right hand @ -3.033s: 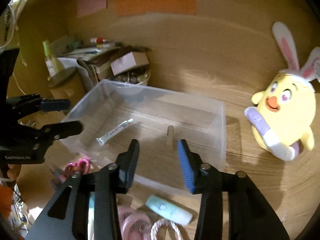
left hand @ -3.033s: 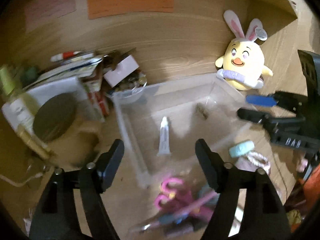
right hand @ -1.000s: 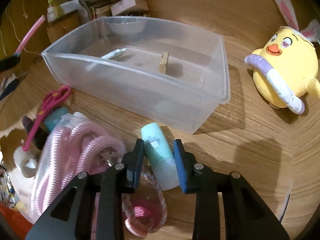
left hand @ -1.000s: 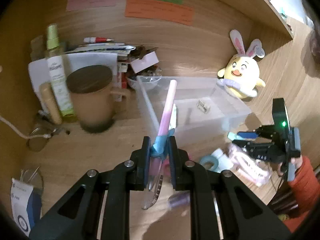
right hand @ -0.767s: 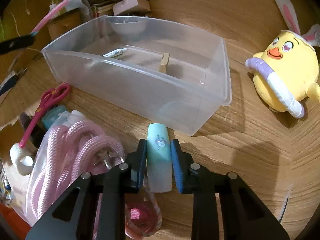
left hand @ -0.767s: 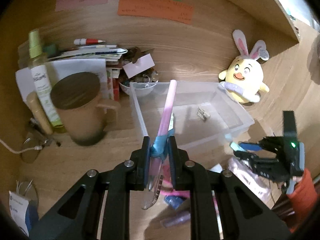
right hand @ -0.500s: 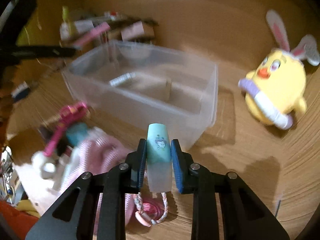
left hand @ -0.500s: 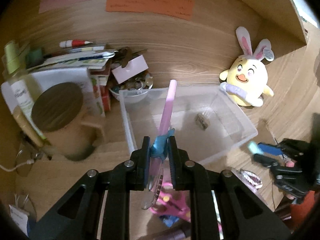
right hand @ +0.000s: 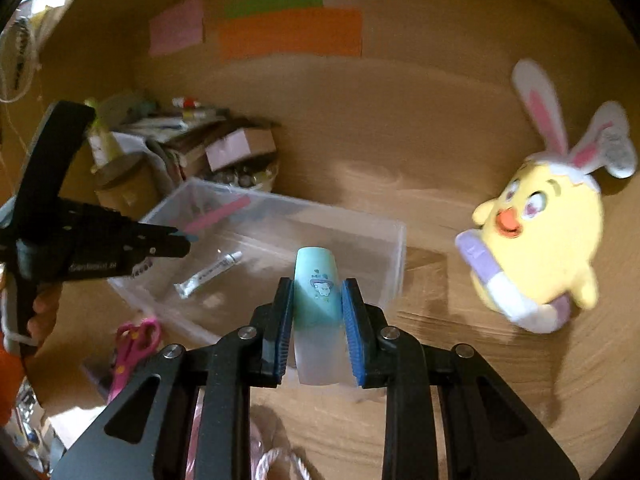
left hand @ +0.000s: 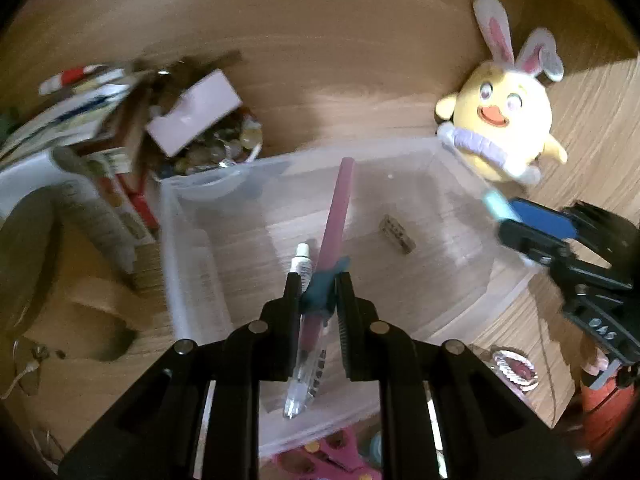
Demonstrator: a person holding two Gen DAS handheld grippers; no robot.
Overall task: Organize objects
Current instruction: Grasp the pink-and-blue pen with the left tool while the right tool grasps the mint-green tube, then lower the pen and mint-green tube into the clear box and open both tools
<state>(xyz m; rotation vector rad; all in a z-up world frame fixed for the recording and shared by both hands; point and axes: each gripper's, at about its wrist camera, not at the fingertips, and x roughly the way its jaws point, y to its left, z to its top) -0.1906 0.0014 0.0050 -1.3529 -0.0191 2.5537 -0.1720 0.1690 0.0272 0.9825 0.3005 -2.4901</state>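
One clear plastic bin [left hand: 192, 240] is set on the wooden surface [right hand: 440, 208], and two small things are seen lying on its floor: one white tube [left hand: 301, 258] and one small tan block [left hand: 396, 234]. One pink pen [left hand: 338, 208] with a blue clip is clamped in the left tongs [left hand: 318, 300], whose jaws are pressed narrow against it; the pen is held above the bin's interior, its pink end pointed toward the far wall and its clear tip hung below the jaws. In the right wrist view the same left tongs [right hand: 182, 242] are seen over the bin's left end. One mint-green capped tube [right hand: 316, 284] with a small cartoon print is gripped between the blue pads of the right tongs [right hand: 316, 300], which are closed on it; it is held in the air in front of the bin's near wall. In the left view the right tongs [left hand: 502, 224] are seen at the bin's right corner.

One yellow chick plush [right hand: 540, 236] with two rabbit ears is placed to the right of the bin, apart from it. One pair of pink scissors [right hand: 132, 344] is left on the surface just before the bin. Behind the bin's left end, one bowl of small items [left hand: 224, 148] is found beside a stack of books and papers [left hand: 80, 100]. Three paper notes are stuck on the back wall: one pink [right hand: 176, 26], one green [right hand: 274, 2], one orange [right hand: 292, 34].
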